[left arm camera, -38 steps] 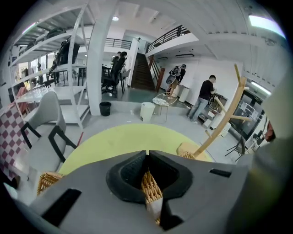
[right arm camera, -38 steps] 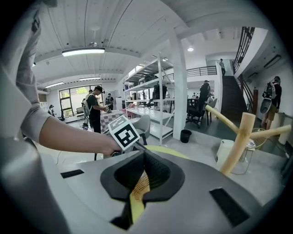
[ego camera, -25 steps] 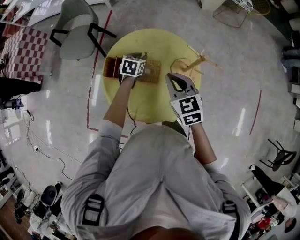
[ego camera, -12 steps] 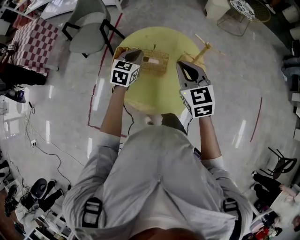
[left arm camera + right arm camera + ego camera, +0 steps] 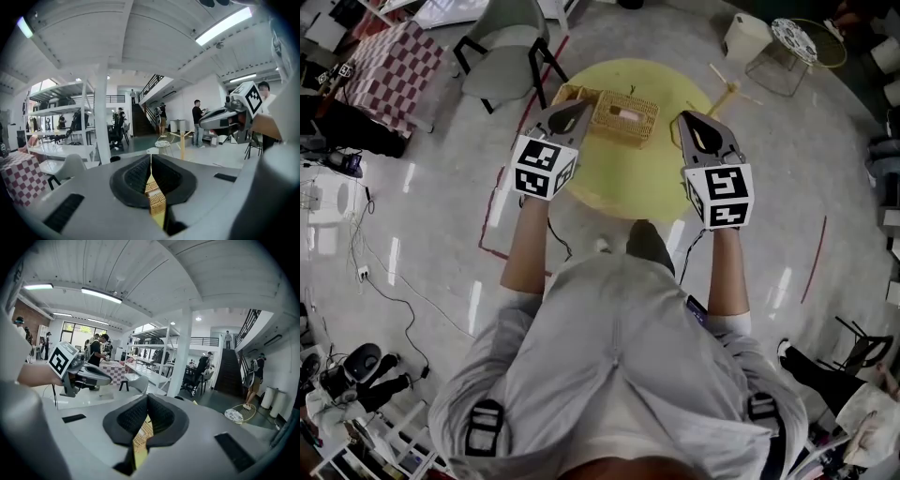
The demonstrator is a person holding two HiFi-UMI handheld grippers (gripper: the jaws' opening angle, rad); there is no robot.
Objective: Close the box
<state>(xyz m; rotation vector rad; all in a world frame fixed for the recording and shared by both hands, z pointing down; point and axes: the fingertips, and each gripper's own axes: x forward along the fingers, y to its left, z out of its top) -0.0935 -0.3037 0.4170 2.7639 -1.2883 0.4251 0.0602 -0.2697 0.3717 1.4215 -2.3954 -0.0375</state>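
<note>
Counted on the round yellow table (image 5: pixel 649 183): one woven box (image 5: pixel 623 116) and one wooden stand (image 5: pixel 724 94). Above it, two grippers, one per hand: left gripper (image 5: pixel 573 105) over the left edge, right gripper (image 5: pixel 692 120) over the right part, each with one marker cube at the back. Around the table on the floor: one grey chair (image 5: pixel 499 66), one checkered table (image 5: pixel 389 80), one wire side table (image 5: pixel 795 39), one white bin (image 5: pixel 743 37). Box near the far edge, left of centre, between the two grippers; just beside the left fingertips, on their right, and well apart from the right ones. In the left gripper view, pads (image 5: pixel 133 176) pressed together with nothing gripped, only a sliver of the weave visible below through the slit. Same in the right gripper view: pads (image 5: pixel 164 416) closed on nothing, weave and yellow tabletop below. Lid state unclear from any view.
</note>
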